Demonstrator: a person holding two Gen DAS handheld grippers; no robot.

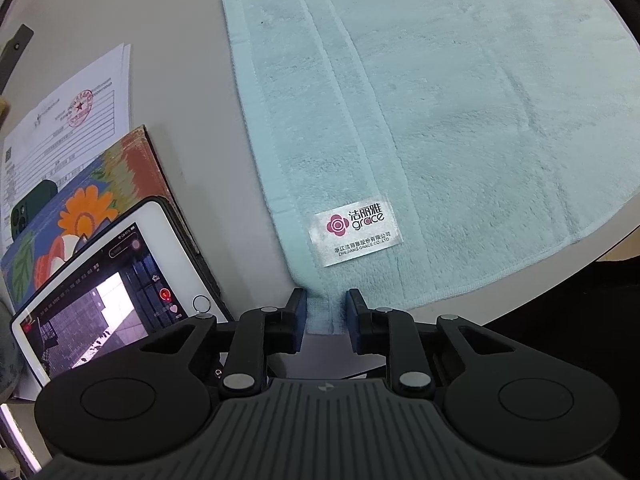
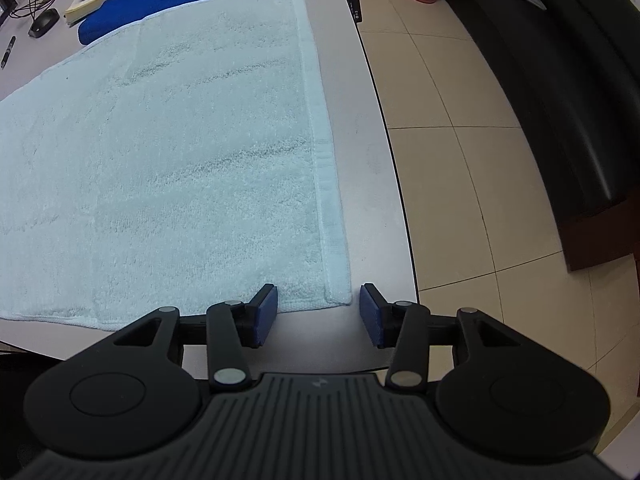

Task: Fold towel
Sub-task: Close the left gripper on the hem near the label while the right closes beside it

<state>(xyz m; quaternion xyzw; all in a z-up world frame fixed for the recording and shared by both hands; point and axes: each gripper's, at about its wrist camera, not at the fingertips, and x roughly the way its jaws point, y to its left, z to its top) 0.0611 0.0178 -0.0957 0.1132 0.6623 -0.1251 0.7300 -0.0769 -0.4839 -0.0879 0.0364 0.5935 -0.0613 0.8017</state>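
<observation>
A pale blue towel lies flat on the white table, with a white "grace" label near its near left corner. My left gripper has that corner between its blue pads, the jaws narrowed around the cloth with small gaps still showing. In the right wrist view the towel spreads to the left and ahead. My right gripper is open, and the near right corner of the towel lies between its pads, untouched.
Left of the towel lie a tablet with a lit screen, a flowered book, papers and a dark green phone. Beyond the towel lie a dark blue cloth, a mouse and a pen. The table edge runs to the right, with tiled floor beyond.
</observation>
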